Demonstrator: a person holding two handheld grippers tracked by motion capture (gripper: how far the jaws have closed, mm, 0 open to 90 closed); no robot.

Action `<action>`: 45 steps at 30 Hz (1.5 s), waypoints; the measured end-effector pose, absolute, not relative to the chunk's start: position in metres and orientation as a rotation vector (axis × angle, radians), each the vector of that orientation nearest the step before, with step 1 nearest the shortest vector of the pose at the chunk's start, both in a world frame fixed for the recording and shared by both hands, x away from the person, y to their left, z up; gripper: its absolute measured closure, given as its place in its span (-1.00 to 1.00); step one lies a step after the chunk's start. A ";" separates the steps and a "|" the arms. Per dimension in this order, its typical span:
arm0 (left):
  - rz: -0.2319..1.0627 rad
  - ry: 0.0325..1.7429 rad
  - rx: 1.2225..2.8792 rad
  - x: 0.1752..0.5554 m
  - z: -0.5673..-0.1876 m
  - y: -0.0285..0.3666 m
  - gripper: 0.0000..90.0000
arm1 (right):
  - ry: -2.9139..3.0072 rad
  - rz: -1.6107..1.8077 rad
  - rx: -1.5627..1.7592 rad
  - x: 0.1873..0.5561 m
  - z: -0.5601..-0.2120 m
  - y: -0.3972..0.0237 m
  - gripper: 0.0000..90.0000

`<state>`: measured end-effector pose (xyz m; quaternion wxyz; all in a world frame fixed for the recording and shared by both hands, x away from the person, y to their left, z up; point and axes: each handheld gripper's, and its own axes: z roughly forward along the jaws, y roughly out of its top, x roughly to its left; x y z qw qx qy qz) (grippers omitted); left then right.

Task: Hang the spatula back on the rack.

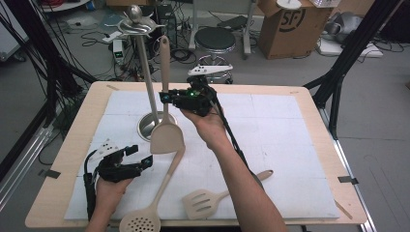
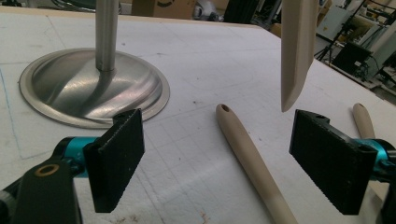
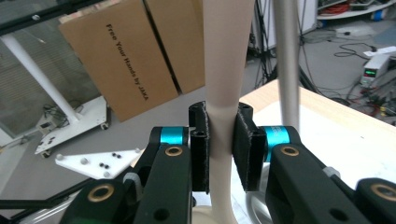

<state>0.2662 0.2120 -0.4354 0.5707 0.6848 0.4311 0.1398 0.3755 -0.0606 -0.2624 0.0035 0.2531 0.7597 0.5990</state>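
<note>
My right gripper (image 1: 166, 96) is shut on the handle of a beige solid spatula (image 1: 167, 137) and holds it upright above the table, blade down, beside the metal stand's pole (image 1: 147, 77). In the right gripper view both pads (image 3: 201, 144) clamp the spatula handle (image 3: 224, 70), with the pole (image 3: 287, 56) just to its right. My left gripper (image 1: 139, 154) rests low at the table's front left, open with nothing between its jaws. Ahead of the left gripper (image 2: 217, 140) lie the skimmer's handle (image 2: 252, 158), the stand's round base (image 2: 88, 88) and the hanging spatula blade (image 2: 296, 46).
A beige skimmer (image 1: 140, 223) lies at the front edge, its handle running up toward the spatula blade. A slotted turner (image 1: 203, 203) lies front centre. The stand's hooked top (image 1: 137, 21) rises high at the back left. A white mat (image 1: 290, 145) covers the wooden table.
</note>
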 end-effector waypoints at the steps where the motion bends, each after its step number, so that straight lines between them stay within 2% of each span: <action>1: 0.326 1.013 1.606 0.266 -0.435 0.212 -0.59 | 2.386 1.880 0.790 0.375 -0.262 -0.058 0.74; 25: 0.313 1.011 1.592 0.266 -0.436 0.215 -0.56 | 2.421 1.829 0.776 0.391 -0.263 -0.031 0.73; 27: 0.315 1.011 1.592 0.265 -0.436 0.215 -0.56 | 2.409 1.813 0.782 0.391 -0.264 -0.031 0.63; 28: 0.313 1.013 1.587 0.265 -0.436 0.215 -0.56 | 2.401 1.800 0.798 0.391 -0.264 -0.031 0.32; 29: 0.311 1.012 1.589 0.265 -0.436 0.215 -0.56 | 2.386 1.799 0.818 0.392 -0.265 -0.031 0.10; 33: 0.309 1.012 1.588 0.265 -0.436 0.215 -0.56 | 2.329 1.807 0.892 0.396 -0.268 -0.039 -0.08; 39: 0.311 1.010 1.591 0.264 -0.436 0.216 -0.56 | 2.152 2.008 0.907 0.395 -0.265 -0.059 -0.10; 45: 0.318 1.014 1.579 0.264 -0.436 0.217 -0.56 | 1.945 2.232 0.838 0.391 -0.256 -0.069 0.02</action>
